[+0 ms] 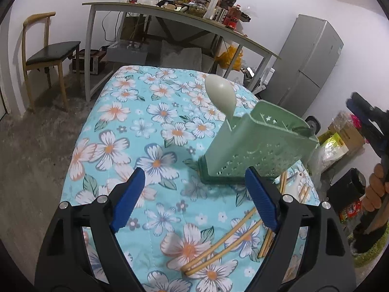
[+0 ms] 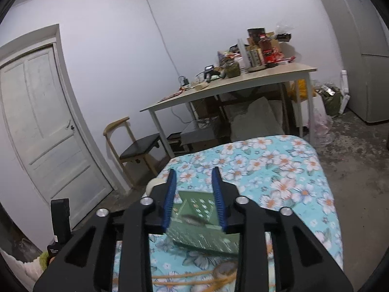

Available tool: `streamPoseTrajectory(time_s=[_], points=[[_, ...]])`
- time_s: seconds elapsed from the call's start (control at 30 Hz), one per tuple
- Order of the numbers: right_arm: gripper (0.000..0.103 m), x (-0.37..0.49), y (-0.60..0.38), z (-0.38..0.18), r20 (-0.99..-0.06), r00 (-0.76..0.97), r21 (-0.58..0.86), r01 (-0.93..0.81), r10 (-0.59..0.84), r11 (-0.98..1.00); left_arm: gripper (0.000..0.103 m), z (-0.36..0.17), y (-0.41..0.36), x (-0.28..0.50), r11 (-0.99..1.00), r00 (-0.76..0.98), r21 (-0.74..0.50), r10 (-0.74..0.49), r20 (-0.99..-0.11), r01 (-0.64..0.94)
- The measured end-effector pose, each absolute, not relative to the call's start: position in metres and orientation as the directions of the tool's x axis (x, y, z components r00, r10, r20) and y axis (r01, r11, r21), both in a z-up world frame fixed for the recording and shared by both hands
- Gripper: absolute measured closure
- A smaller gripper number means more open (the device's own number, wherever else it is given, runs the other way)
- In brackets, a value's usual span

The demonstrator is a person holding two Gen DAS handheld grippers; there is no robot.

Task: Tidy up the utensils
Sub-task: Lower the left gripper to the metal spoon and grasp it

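Note:
A green perforated utensil holder [image 1: 257,146] stands on the floral tablecloth [image 1: 145,126], with a pale green spoon [image 1: 220,93] upright in it. Several bamboo chopsticks [image 1: 226,243] lie on the cloth near me, more beside the holder [image 1: 283,183]. My left gripper [image 1: 194,194] is open and empty, above the cloth just short of the holder. My right gripper [image 2: 194,199] is open and empty, raised above the holder [image 2: 201,223]; it also shows at the right edge of the left wrist view [image 1: 364,116]. Chopsticks [image 2: 189,277] lie below it.
A long desk [image 1: 184,22] loaded with bottles and boxes stands behind the table, with a wooden chair [image 1: 46,58] to its left and a grey fridge [image 1: 308,65] to its right. A white door [image 2: 46,126] is on the left wall. Bags and boxes [image 1: 340,143] sit on the floor at right.

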State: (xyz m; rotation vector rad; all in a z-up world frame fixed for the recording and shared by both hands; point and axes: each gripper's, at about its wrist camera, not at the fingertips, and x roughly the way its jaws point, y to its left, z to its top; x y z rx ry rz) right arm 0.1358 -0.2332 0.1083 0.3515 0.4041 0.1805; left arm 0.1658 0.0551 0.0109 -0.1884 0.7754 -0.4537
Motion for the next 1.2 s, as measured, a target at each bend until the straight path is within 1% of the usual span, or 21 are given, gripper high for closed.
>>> streamPoseTrajectory(time_s=[0.07,0.2,0.23,0.3,0.37,0.47,0.57,0.73,0.87,0.97,1.2], points=[[0.068,0.124,-0.237,0.104,-0.365,0.906,0.367,-0.071,0.214,0.927,0.022,0.007,0.055,0.162,0.899,0.646,-0.305,-0.437,-0.626,0.313],[0.067,0.096,-0.246,0.080,-0.430,0.890,0.363,0.019,0.150,0.931,0.022,0.000,0.051,0.158,0.892,0.625,-0.292,-0.451,-0.637,0.346],[0.067,0.090,-0.246,0.072,-0.447,0.883,0.361,0.032,0.142,0.932,0.022,-0.003,0.050,0.157,0.886,0.615,-0.301,-0.462,-0.639,0.353],[0.067,0.080,-0.246,0.055,-0.483,0.867,0.345,0.064,0.119,0.937,0.017,-0.009,0.049,0.158,0.867,0.578,-0.335,-0.496,-0.647,0.369],[0.065,0.072,-0.245,0.037,-0.524,0.845,0.334,0.090,0.106,0.938,0.015,-0.016,0.046,0.159,0.842,0.529,-0.376,-0.537,-0.657,0.387],[0.064,0.065,-0.248,0.004,-0.591,0.798,0.371,0.134,0.122,0.919,0.013,-0.023,0.039,0.160,0.802,0.458,-0.434,-0.593,-0.662,0.411],[0.064,0.060,-0.250,-0.019,-0.616,0.775,0.409,0.168,0.137,0.897,0.011,-0.026,0.034,0.158,0.794,0.455,-0.449,-0.605,-0.653,0.410],[0.064,0.065,-0.248,-0.030,-0.625,0.766,0.428,0.175,0.151,0.887,0.008,-0.022,0.032,0.155,0.777,0.472,-0.482,-0.629,-0.617,0.405],[0.064,0.072,-0.242,-0.032,-0.621,0.769,0.414,0.156,0.153,0.897,0.008,-0.017,0.022,0.152,0.780,0.476,-0.444,-0.622,-0.622,0.440],[0.064,0.073,-0.237,-0.035,-0.622,0.767,0.404,0.145,0.155,0.903,0.008,-0.013,0.008,0.148,0.765,0.465,-0.409,-0.633,-0.619,0.498],[0.064,0.077,-0.236,-0.047,-0.607,0.769,0.440,0.117,0.199,0.890,0.008,-0.004,-0.038,0.137,0.758,0.520,-0.215,-0.596,-0.612,0.615]])
